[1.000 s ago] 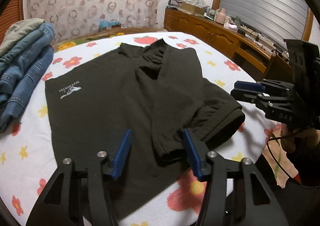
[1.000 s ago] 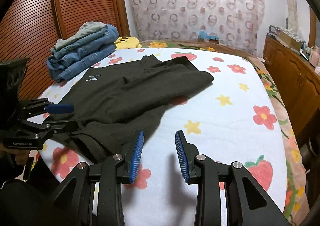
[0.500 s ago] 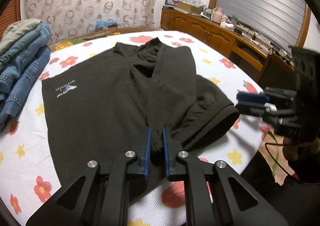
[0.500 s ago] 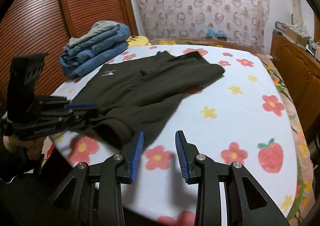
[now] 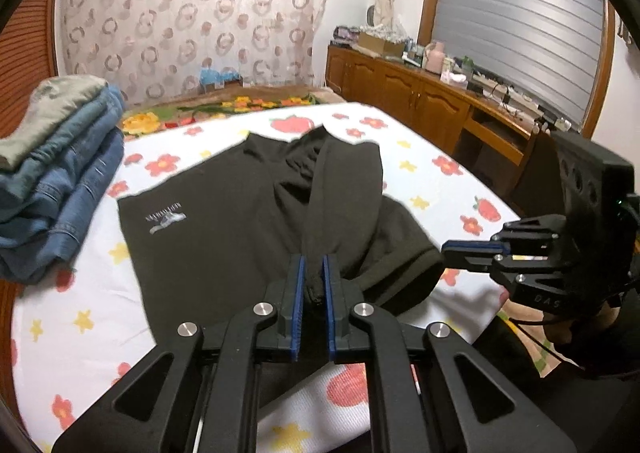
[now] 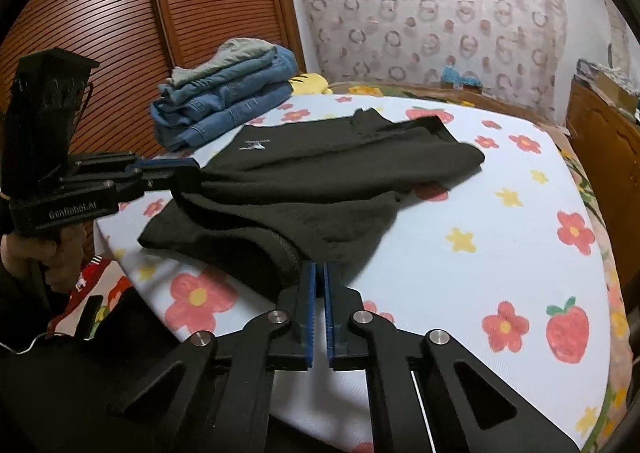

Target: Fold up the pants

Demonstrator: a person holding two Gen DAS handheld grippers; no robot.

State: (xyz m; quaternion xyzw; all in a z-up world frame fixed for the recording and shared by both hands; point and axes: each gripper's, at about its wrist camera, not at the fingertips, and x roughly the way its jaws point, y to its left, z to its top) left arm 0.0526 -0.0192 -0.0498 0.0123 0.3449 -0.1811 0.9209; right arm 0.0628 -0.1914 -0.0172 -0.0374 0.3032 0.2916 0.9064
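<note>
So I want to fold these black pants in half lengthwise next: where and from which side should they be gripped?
Grip the black pants at the two leg cuffs on the near edge, coming from the bed's foot. Both cuffs face that edge. The left gripper already pinches one cuff; the right gripper has shut at the other.

Left gripper, right gripper: black linkage bodies, silver screws, blue ribbed fingers, white lettering.

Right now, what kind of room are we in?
Most likely a bedroom: a bed with a flowered sheet, a stack of folded jeans on it, and a wooden louvered wardrobe door behind.
</note>
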